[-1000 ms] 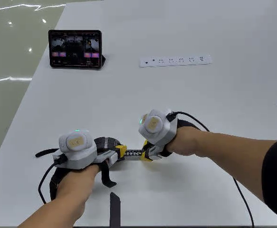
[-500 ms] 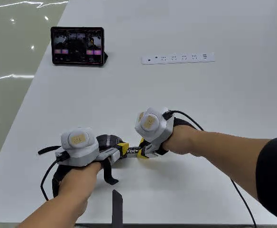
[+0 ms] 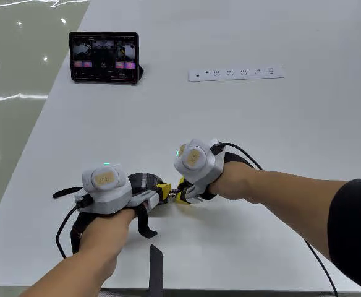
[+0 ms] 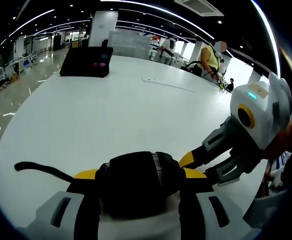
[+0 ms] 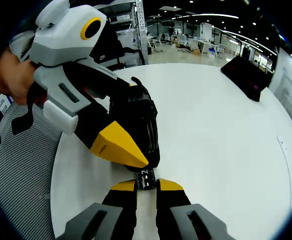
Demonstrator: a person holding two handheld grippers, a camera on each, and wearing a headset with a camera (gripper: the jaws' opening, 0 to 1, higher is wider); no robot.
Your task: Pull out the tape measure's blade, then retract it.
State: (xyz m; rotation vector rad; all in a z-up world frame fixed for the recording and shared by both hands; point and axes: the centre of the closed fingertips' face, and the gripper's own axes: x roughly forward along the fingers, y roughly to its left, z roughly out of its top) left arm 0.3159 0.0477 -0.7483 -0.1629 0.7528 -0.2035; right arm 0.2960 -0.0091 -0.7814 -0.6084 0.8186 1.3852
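White workbench [image 3: 261, 124] takes up most of the head view, with glossy floor past its left edge. A black tablet [image 3: 104, 57] stands propped at the far left of the bench, screen lit. A white power strip [image 3: 236, 74] lies flat at the far centre, well apart from the tablet. Both grippers sit at the near edge, close together, tips pointing at each other. The left gripper [image 3: 159, 192] is held low over the bench, its jaws spread to the width of the tape measure [image 3: 144, 184] and clamped on the black case from both sides; in the left gripper view the case sits squarely between the two yellow fingertips [image 4: 86, 174], resting on the table. The right gripper [image 3: 182, 197] comes in from the right, its jaws drawn almost together and pinching the end of the blade [image 5: 145, 176]. Only a short length of blade is exposed between the case mouth and the right gripper's tips; black markings with a white "2" are readable on it in the right gripper view. The right tips are just beside the left gripper's nearer yellow tip; I cannot tell whether they touch. A black strap [image 4: 36, 167] trails from the case to the left across the table top.
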